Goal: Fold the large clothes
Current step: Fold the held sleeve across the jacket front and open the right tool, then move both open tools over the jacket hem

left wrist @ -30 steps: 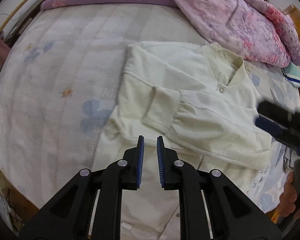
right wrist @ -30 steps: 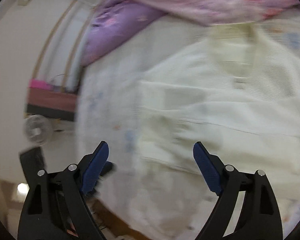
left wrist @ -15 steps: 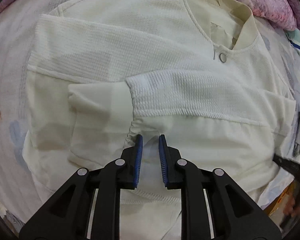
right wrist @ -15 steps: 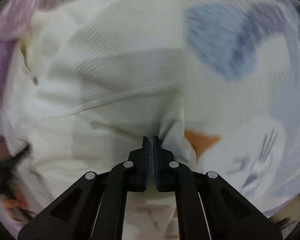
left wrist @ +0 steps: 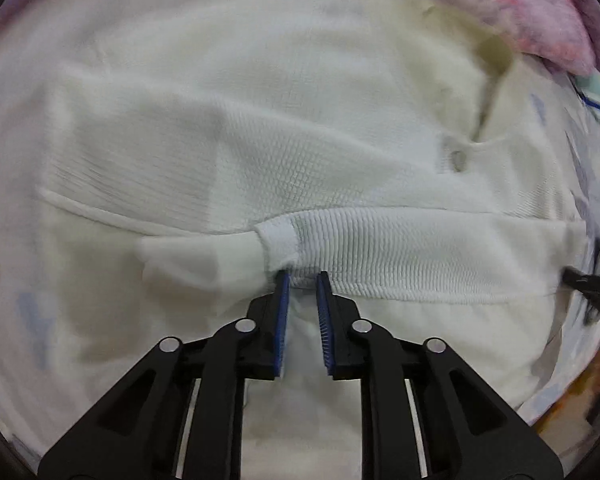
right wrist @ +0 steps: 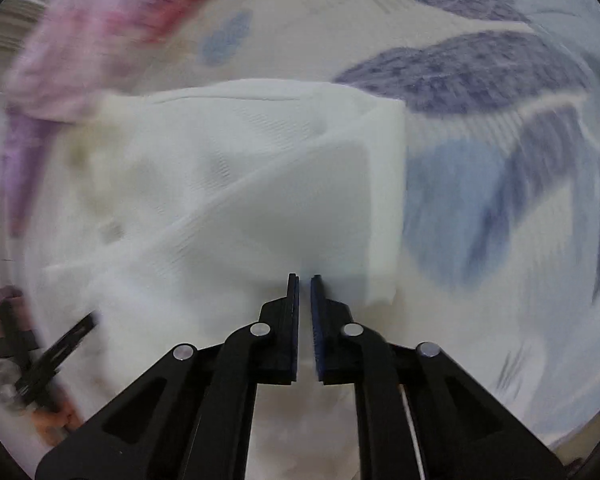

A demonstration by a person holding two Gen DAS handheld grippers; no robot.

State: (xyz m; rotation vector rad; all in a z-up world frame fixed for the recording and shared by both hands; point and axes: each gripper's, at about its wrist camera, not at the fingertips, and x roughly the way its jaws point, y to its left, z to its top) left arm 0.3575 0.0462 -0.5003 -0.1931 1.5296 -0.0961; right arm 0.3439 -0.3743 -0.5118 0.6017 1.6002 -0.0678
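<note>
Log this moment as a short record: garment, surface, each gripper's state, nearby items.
garment: white jacket, laid flat, one sleeve folded across the chest, collar toward the top right
sleeve cuff: ribbed cuff, just ahead of the left fingertips
surface: leaf-print bedsheet
left gripper: narrow gap between the pads, at the sleeve's lower edge
right gripper: shut on jacket fabric, which rises in a fold
nearby: pink floral quilt, top right

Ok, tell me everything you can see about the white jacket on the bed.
The white jacket lies spread front up on the floral bedsheet. It looks like waffle-textured knit with a ribbed cream collar and a metal snap. One sleeve is folded across the chest. The left gripper sits slightly open at its cuff; the right gripper pinches the fabric's edge.
</note>
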